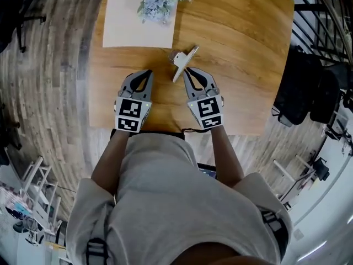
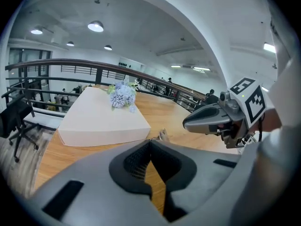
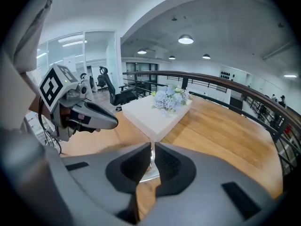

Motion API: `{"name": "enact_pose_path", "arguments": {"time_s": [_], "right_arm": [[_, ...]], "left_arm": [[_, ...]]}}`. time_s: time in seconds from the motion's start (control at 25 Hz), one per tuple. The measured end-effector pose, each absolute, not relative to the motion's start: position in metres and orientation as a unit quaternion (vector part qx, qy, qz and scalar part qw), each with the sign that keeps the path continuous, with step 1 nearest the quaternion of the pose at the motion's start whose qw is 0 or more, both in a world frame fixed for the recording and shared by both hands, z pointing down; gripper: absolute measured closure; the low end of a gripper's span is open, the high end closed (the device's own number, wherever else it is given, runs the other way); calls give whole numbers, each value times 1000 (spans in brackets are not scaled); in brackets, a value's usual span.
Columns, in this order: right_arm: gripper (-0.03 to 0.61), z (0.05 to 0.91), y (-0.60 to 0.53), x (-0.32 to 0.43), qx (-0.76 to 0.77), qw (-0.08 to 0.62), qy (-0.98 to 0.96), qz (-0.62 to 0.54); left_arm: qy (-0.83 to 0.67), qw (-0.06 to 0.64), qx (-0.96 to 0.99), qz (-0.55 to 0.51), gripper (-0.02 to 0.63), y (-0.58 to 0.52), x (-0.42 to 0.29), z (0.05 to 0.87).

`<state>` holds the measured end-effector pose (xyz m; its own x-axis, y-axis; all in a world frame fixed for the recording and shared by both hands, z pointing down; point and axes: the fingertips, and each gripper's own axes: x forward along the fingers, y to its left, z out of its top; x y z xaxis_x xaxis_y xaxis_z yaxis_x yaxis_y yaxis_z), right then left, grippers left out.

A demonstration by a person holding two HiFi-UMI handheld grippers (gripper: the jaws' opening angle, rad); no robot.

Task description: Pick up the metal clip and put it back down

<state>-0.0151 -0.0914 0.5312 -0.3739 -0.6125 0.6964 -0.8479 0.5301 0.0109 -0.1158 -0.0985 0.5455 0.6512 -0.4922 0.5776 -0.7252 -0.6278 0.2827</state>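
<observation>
I have the right gripper (image 3: 152, 147) pressed together on the metal clip (image 1: 181, 61). In the right gripper view a thin silver strip of the clip stands pinched between the two dark pads, and more bright metal shows just below the tips. In the head view the clip sits just above centre of the frame, over the wooden counter (image 1: 242, 65), right at the tip of that gripper. Its long silver arm slants from upper right to lower left. I cannot tell whether the clip is resting on the wood or is lifted just off it.

The left gripper (image 1: 145, 74) is closed too. In its own view the tips meet with nothing between them, and only bare wood shows through the gap lower down. In the head view it sits to the left of the right gripper, apart from the clip. Both grippers point towards the top of the frame, with their marker cubes near the counter's lower edge.

A flat white box (image 1: 138, 24) lies in the upper part of the frame. A bunch of pale blue flowers (image 1: 159, 4) lies on its far right corner, well apart from the clip.
</observation>
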Motion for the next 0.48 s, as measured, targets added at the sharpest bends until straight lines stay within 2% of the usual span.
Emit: {"name": "enact_pose_path", "arguments": {"time_s": [0.2, 0.24, 0.28, 0.32, 0.48], "right_arm": [[546, 554, -94, -20, 398, 368, -822, 172], [524, 558, -94, -21, 389, 371, -824, 176], [421, 562, -95, -23, 381, 373, -827, 180], [368, 566, -97, -25, 375, 375, -828, 182], [347, 583, -103, -25, 363, 387, -828, 180]], "left_arm": [[-375, 277, 856, 223, 589, -102, -117, 559], [-381, 281, 852, 223, 589, -102, -118, 561], [-386, 285, 849, 222, 589, -101, -120, 564], [-392, 289, 845, 222, 589, -100, -122, 567], [-409, 305, 830, 224, 589, -93, -129, 581]]}}
